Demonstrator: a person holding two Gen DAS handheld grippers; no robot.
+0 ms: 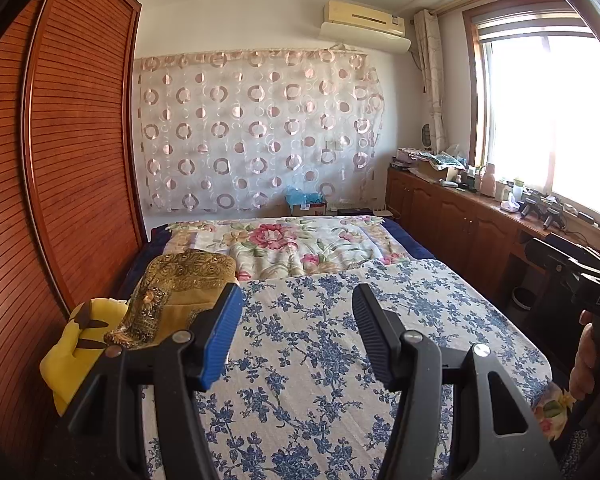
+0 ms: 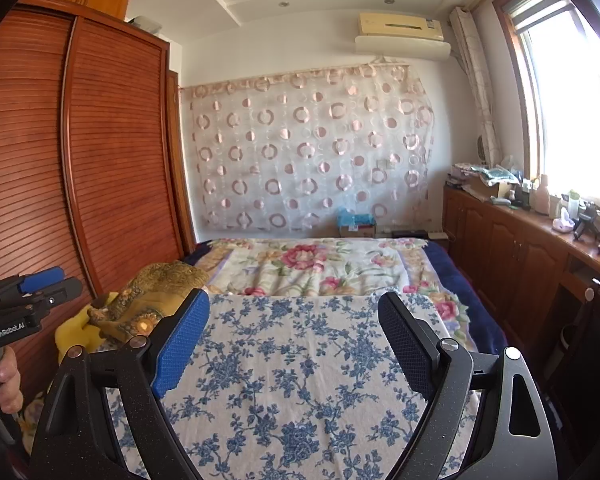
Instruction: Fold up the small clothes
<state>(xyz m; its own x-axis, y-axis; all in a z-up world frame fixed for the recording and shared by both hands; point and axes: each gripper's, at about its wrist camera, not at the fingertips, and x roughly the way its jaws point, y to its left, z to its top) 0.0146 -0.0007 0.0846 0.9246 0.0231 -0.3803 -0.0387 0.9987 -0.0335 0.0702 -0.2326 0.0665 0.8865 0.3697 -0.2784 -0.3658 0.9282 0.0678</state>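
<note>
Cloth (image 1: 340, 360): blue-floral, flat on bed | left gripper (image 1: 298, 336), right gripper (image 2: 294, 344): fingers released

Bedroom, sunlit. White far wall (image 1: 260, 28) with AC unit (image 1: 364, 20) near the ceiling and a sheer circle-print curtain (image 1: 256, 136) hung below it. Louvered wooden wardrobe (image 1: 72, 152) along the left side. Bright window (image 1: 548, 120) at right, wood-framed, with a pale drape (image 1: 430, 80) gathered at its far end. Under the window a long row of low wooden cabinets (image 1: 452, 212), the top crowded with bottles and boxes. Bed (image 2: 460, 280) in the middle, dark blue at the right edge, floral quilt (image 2: 300, 268) at the far end.
</note>
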